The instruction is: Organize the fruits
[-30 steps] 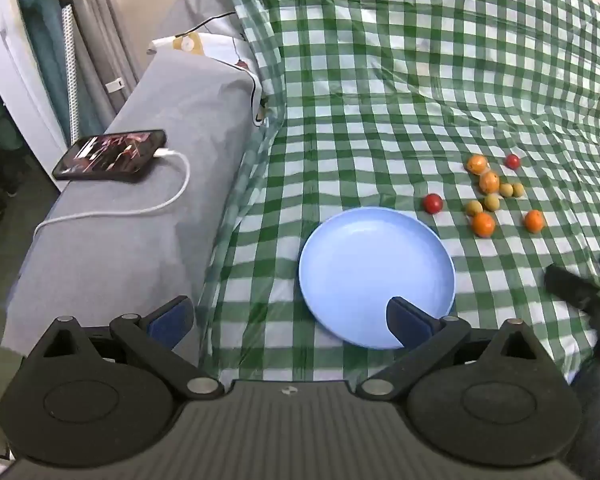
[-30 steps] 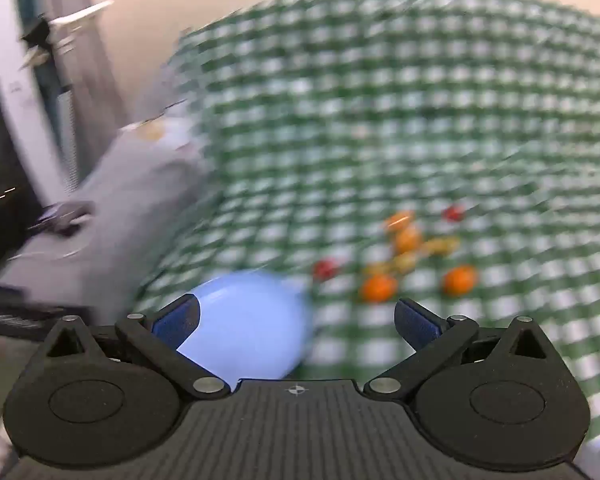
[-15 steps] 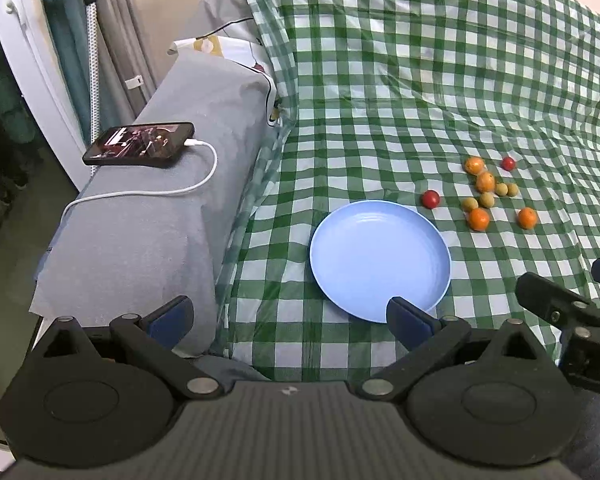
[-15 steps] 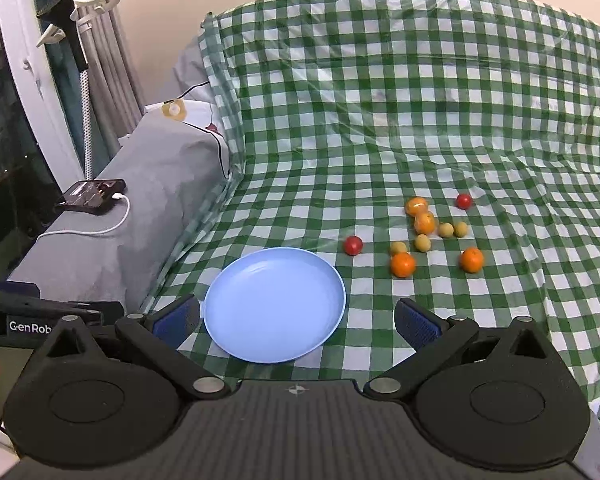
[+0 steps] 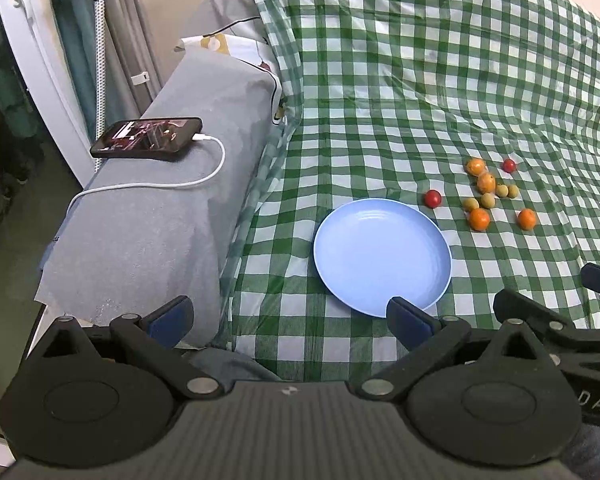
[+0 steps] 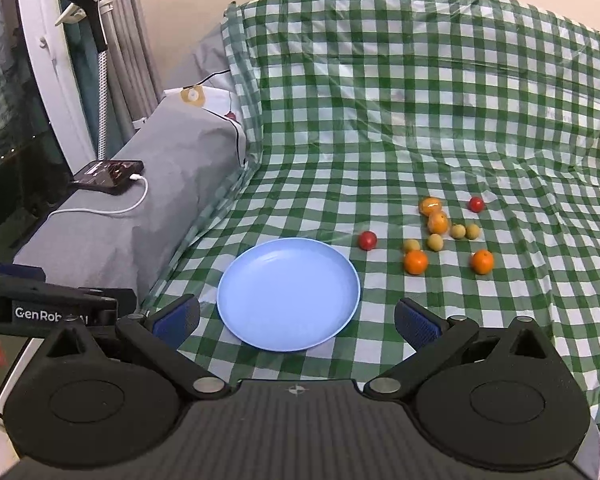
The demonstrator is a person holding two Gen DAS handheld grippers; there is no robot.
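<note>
Ten small fruits (image 6: 438, 236) lie clustered on green checked bed cover (image 6: 380, 128), right of and beyond empty blue plate (image 6: 288, 294). Nearest: red fruit (image 6: 367, 240), just beyond plate rim. Left hand-held gripper (image 5: 288, 316) and right hand-held gripper (image 6: 298, 318) both spread apart, empty, hovering short of plate. Step: approach, nothing yet moved. Next: reach right one over plate, close on one fruit.

I see open checked cloth (image 6: 380, 152) at twelve o'clock; the plate (image 6: 288, 336) lies bare, fruit cluster (image 6: 440, 236) crowds one o'clock, grey armrest (image 6: 140, 208) blocks ten.
</note>
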